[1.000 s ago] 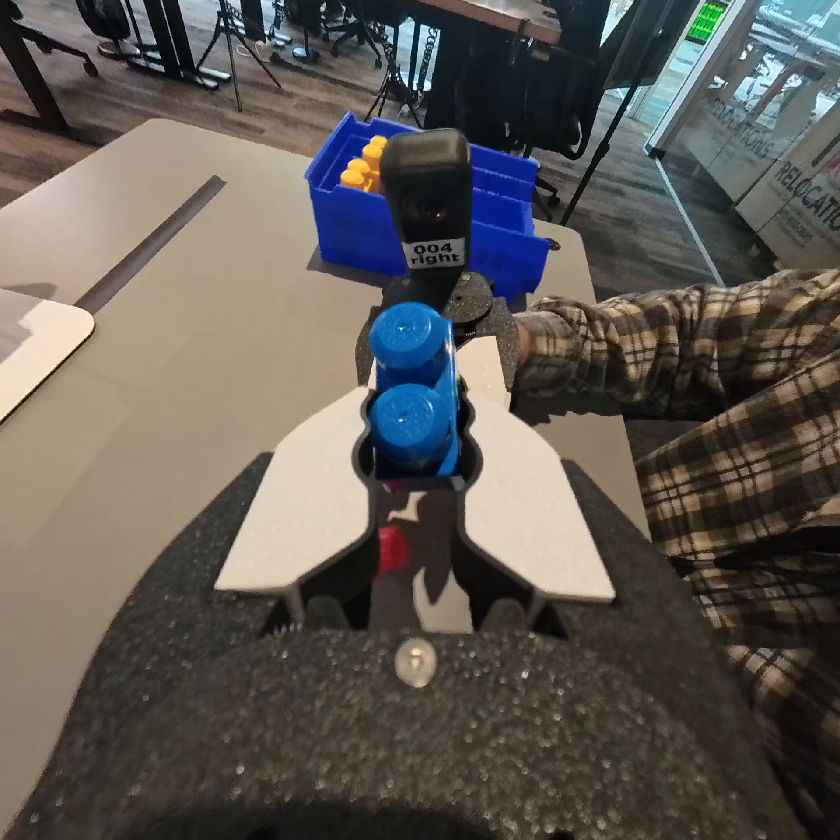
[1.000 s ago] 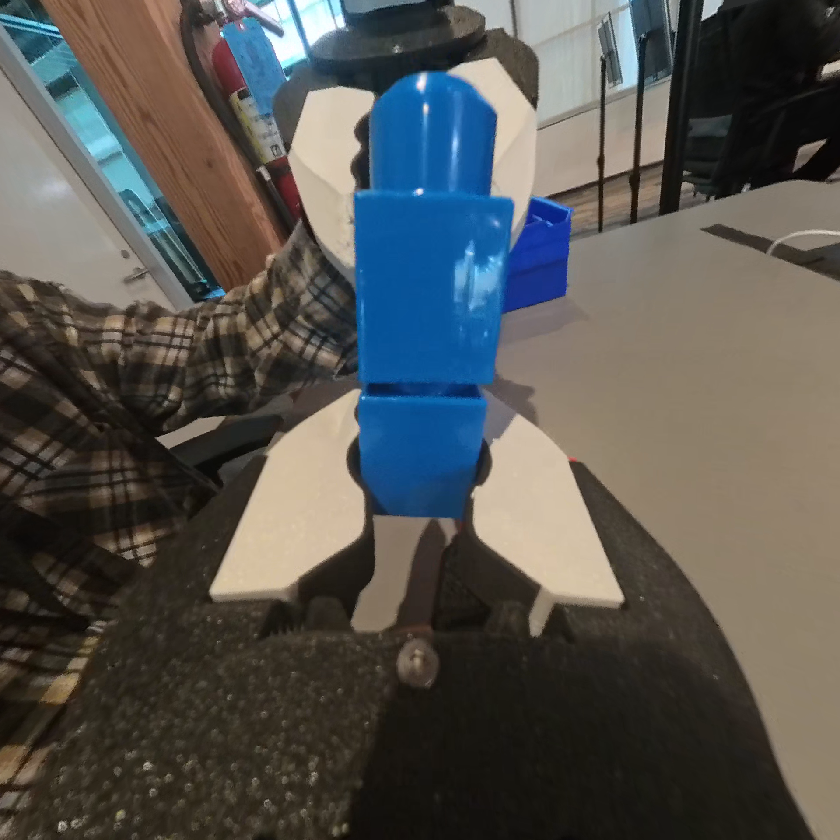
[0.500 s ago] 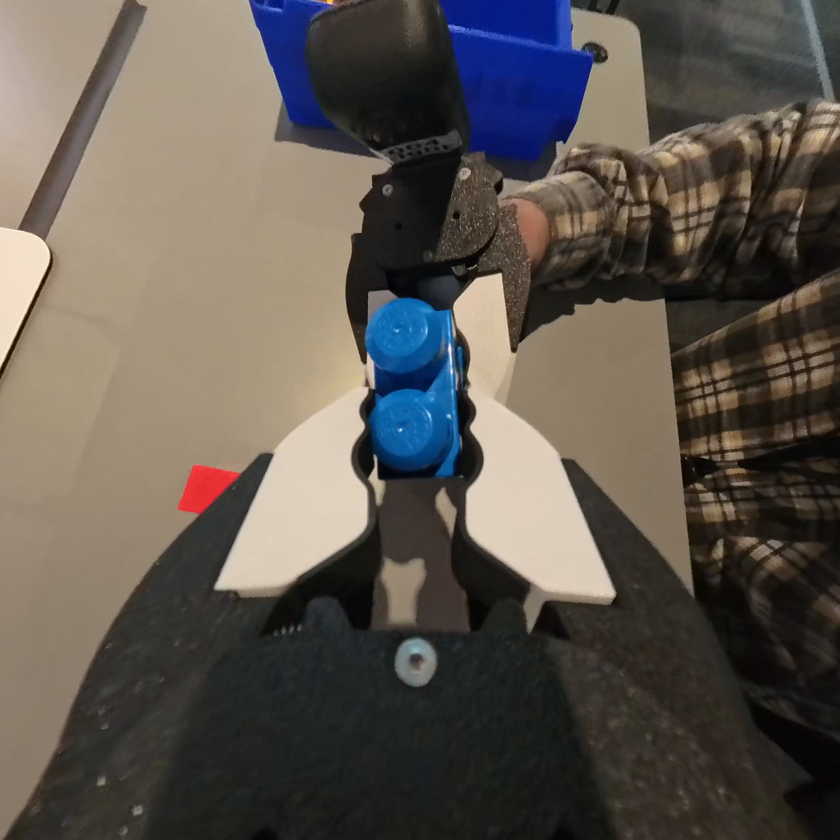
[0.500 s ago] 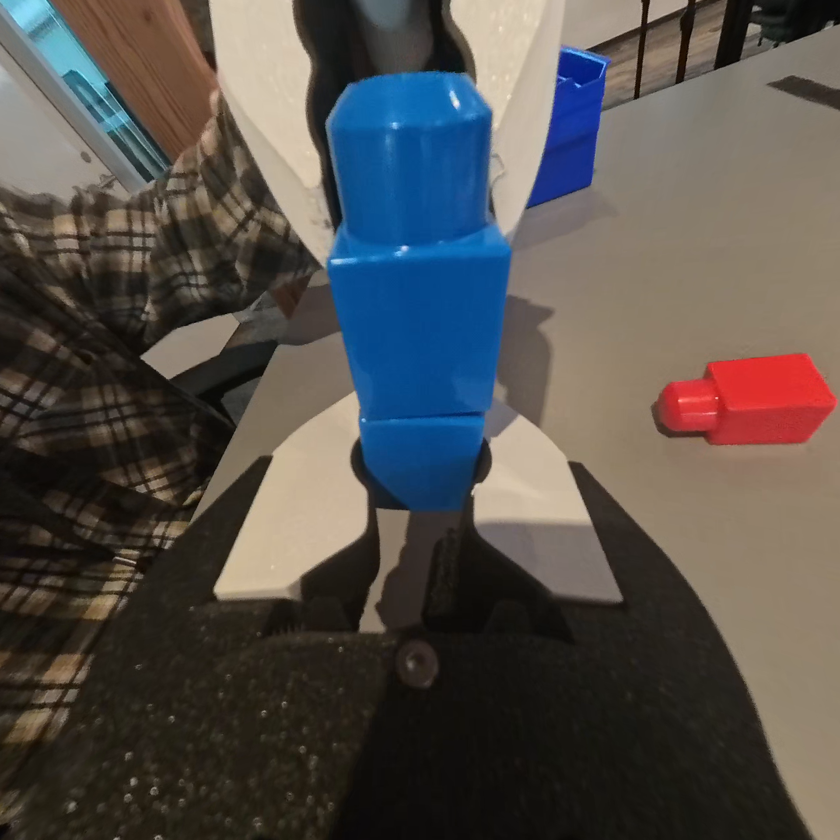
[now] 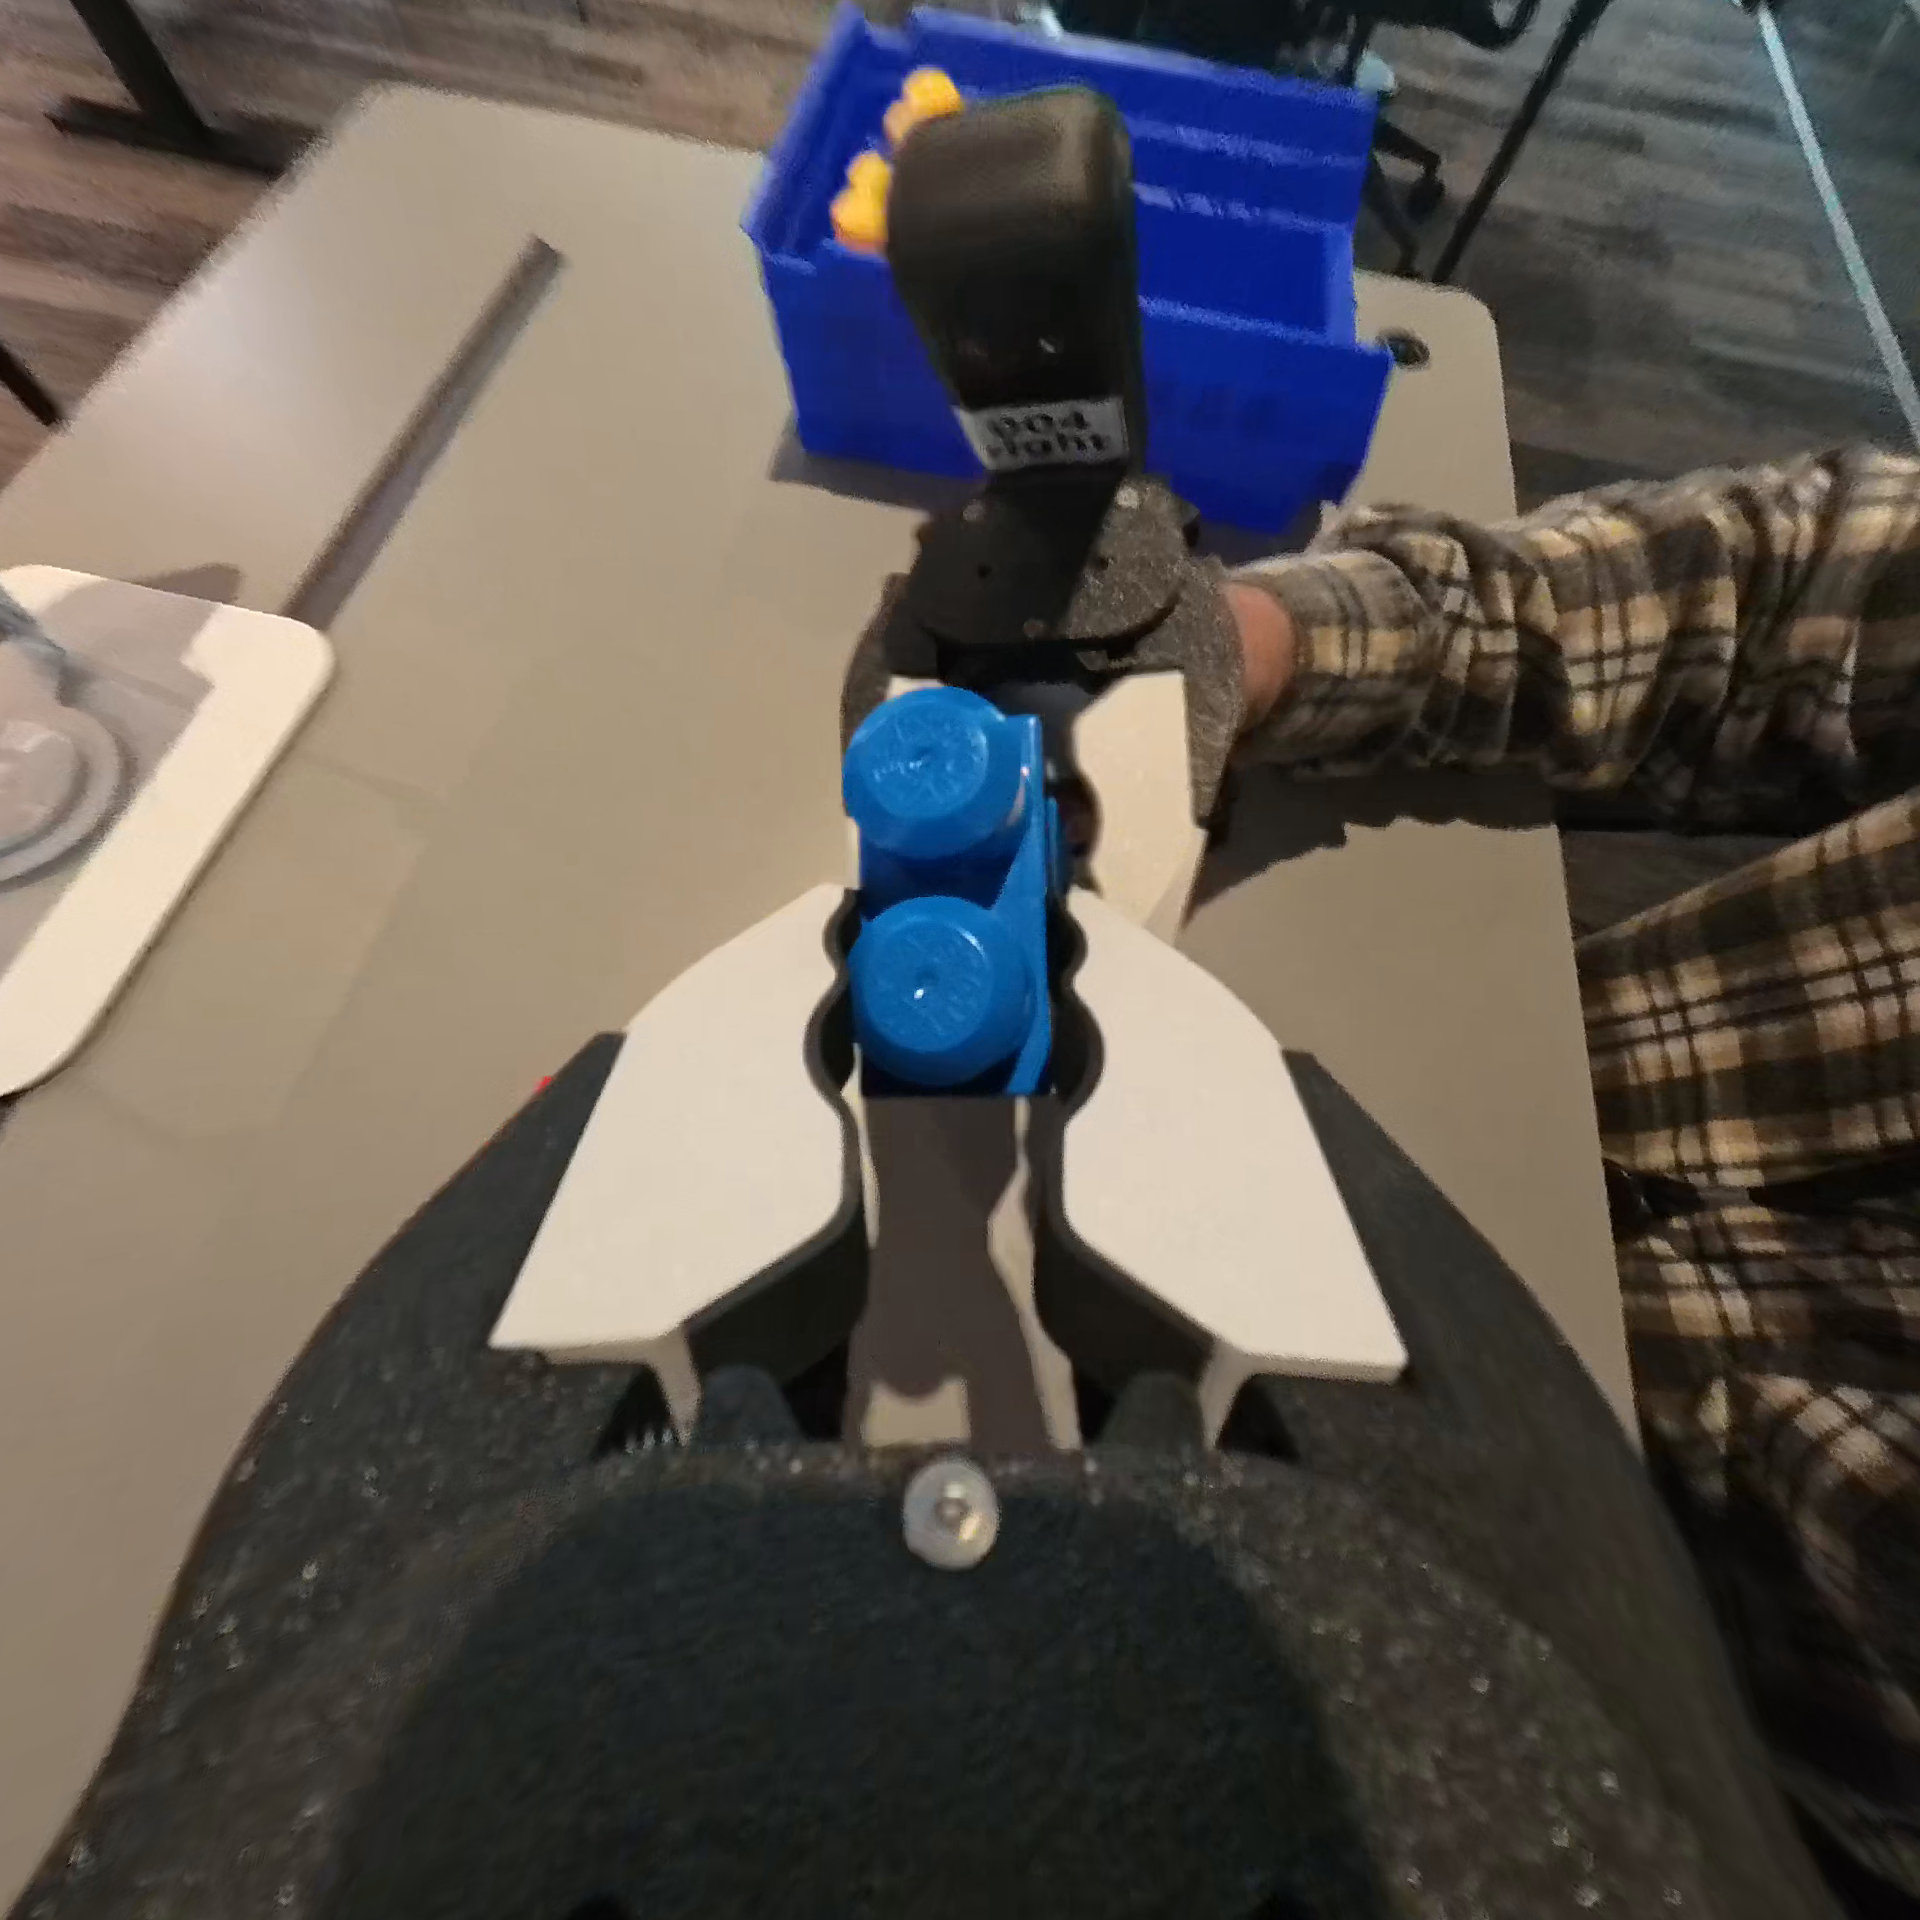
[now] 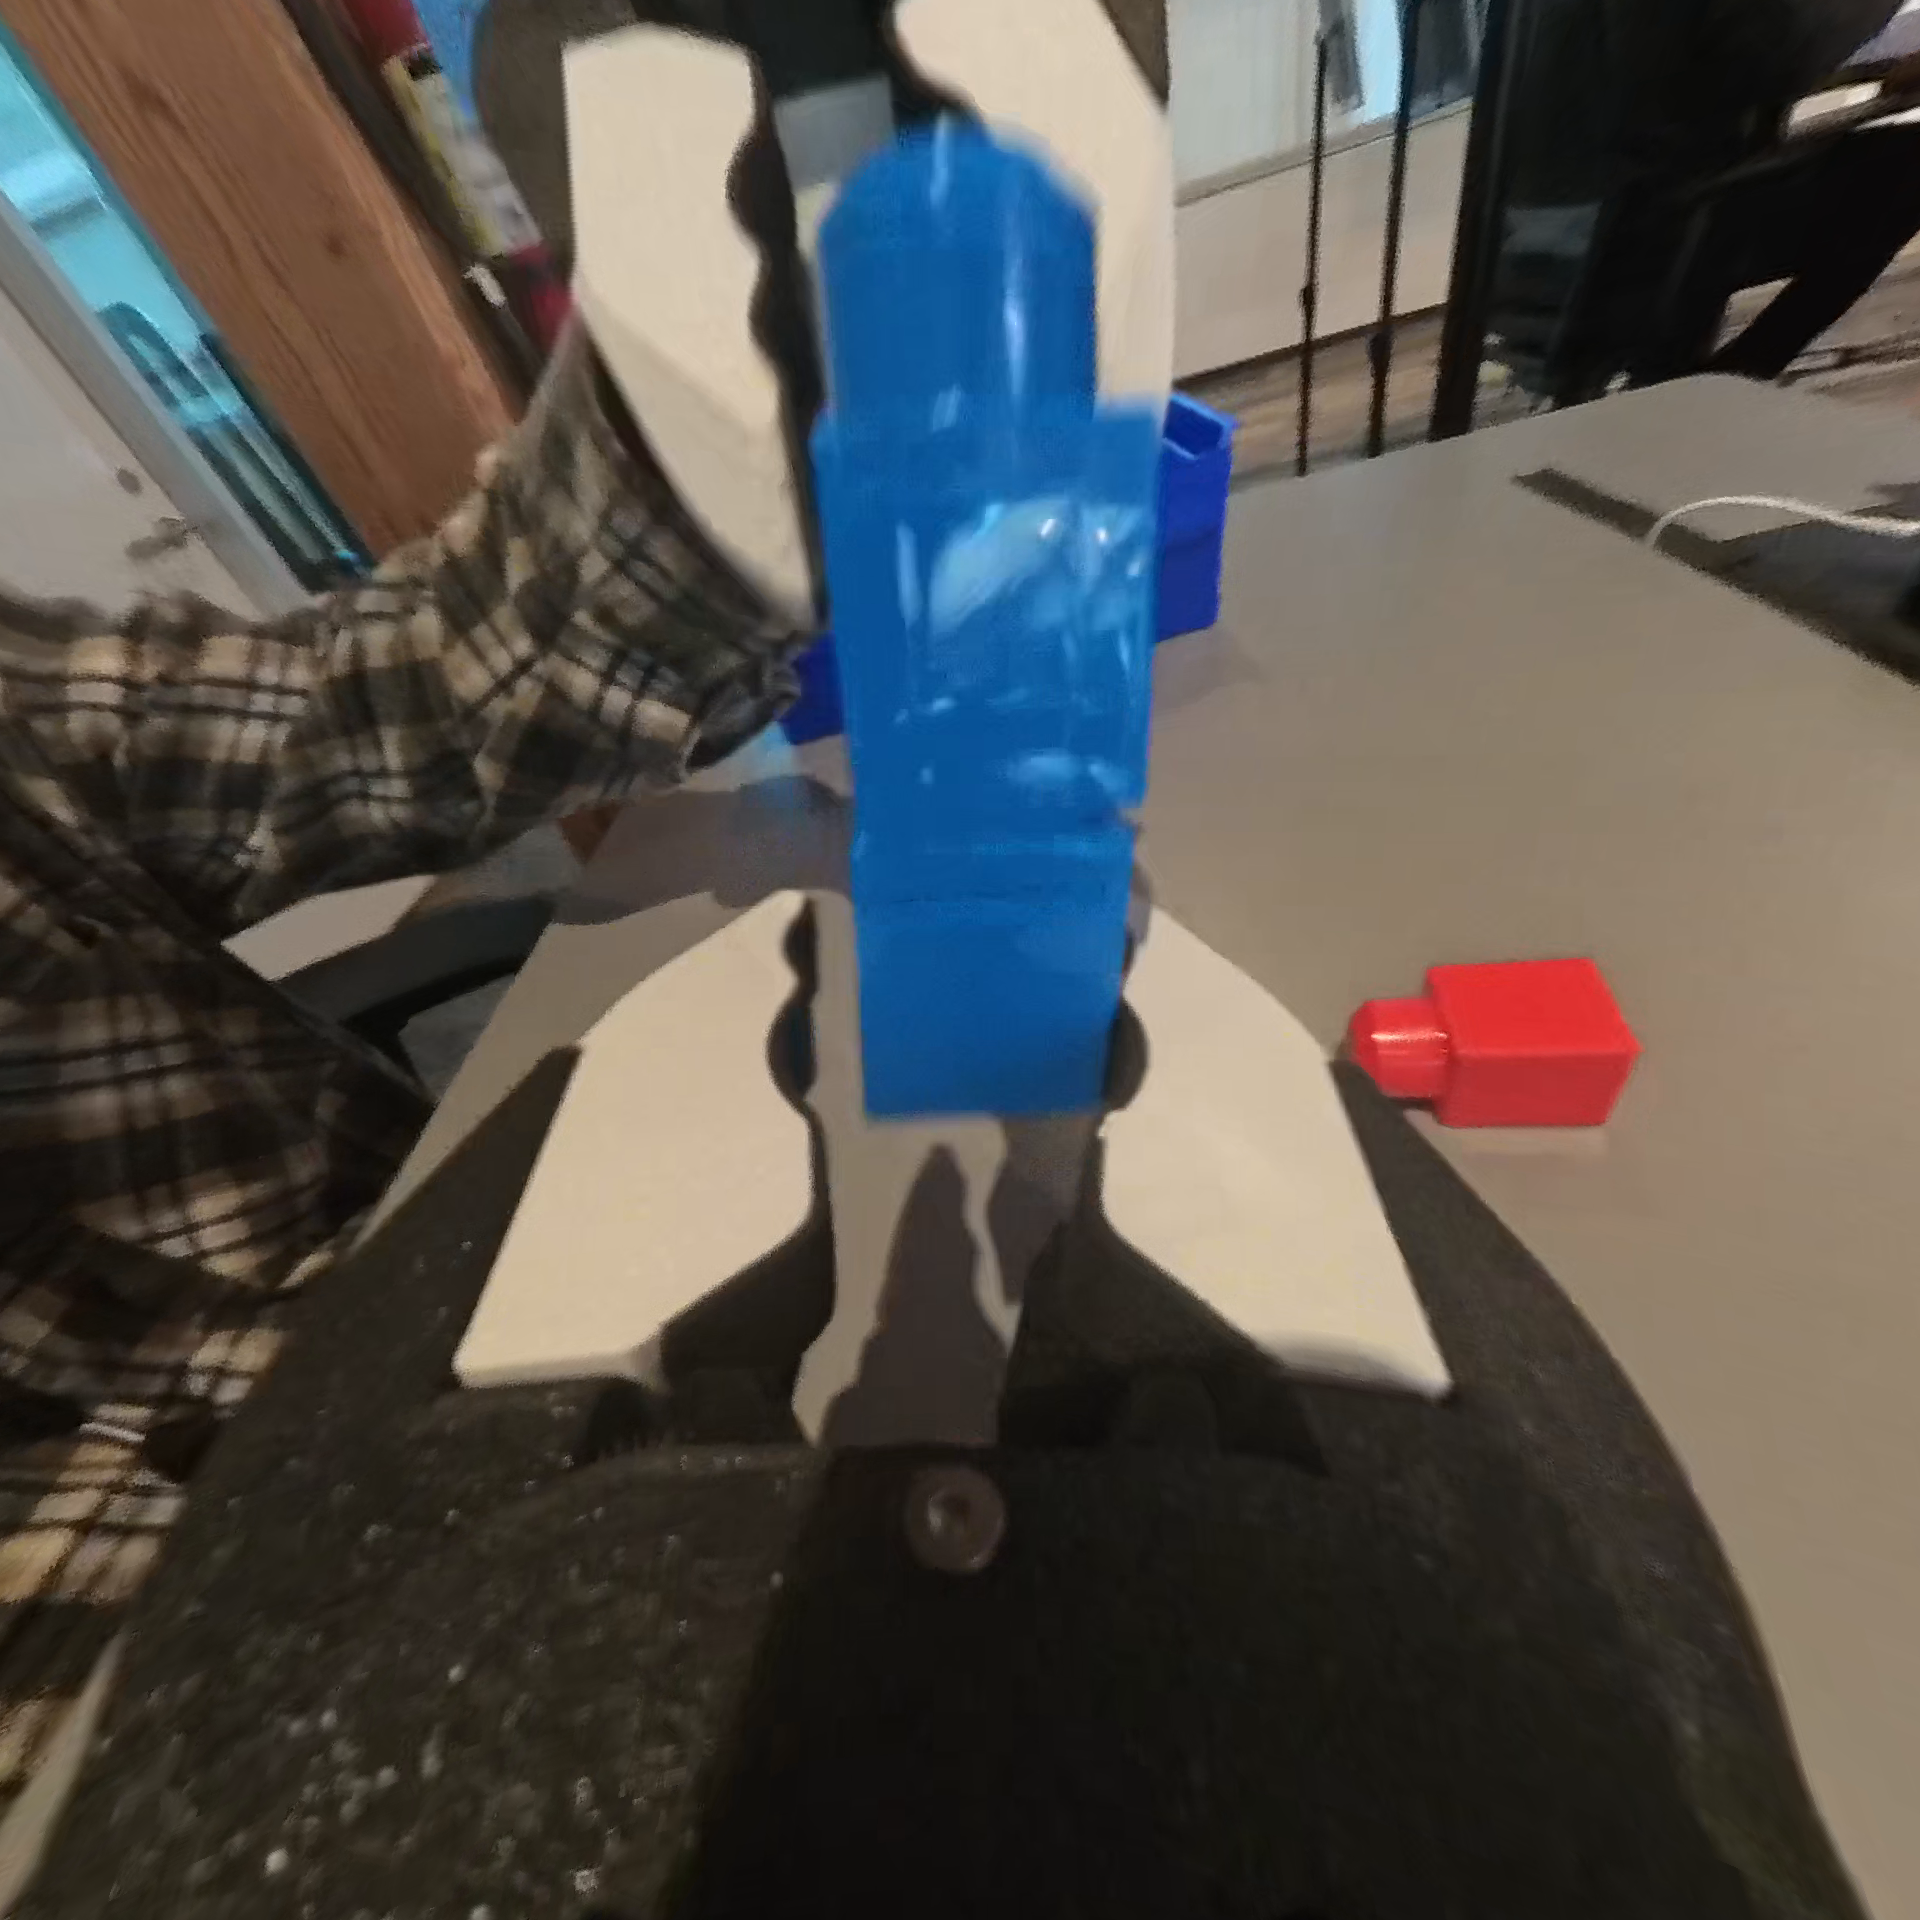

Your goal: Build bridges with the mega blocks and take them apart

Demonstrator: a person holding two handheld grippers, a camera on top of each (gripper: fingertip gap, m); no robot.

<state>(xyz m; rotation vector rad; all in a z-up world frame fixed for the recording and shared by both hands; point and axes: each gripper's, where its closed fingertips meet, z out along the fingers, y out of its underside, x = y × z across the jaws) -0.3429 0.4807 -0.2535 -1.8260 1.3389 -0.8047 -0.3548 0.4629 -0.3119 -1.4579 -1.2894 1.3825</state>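
Two joined blue mega blocks are held in the air between both grippers. In the left wrist view my left gripper (image 5: 951, 966) is shut on the upper blue block (image 5: 935, 894), whose two studs face the camera. My right gripper (image 5: 1060, 810) comes in from beyond it. In the right wrist view my right gripper (image 6: 966, 987) is shut on the lower blue block (image 6: 987, 997). The upper block (image 6: 987, 644) stands on it, with a seam between them. The left gripper (image 6: 935, 208) clamps its stud from above. A red one-stud block (image 6: 1507, 1039) lies on its side on the grey table, to the right.
A blue bin (image 5: 1247, 416) with yellow blocks (image 5: 862, 197) stands at the table's far edge, also seen in the right wrist view (image 6: 1195, 520). A white board (image 5: 156, 790) lies at the left. Plaid sleeves (image 5: 1558, 644) reach in from the right. A white cable (image 6: 1766, 509) lies far right. One gripper's finger ends stand about 6 centimetres off the other's.
Both grippers kept their grip on the joined blue blocks. The left view tipped down, then back up toward the bin. The red block came into the right wrist view.
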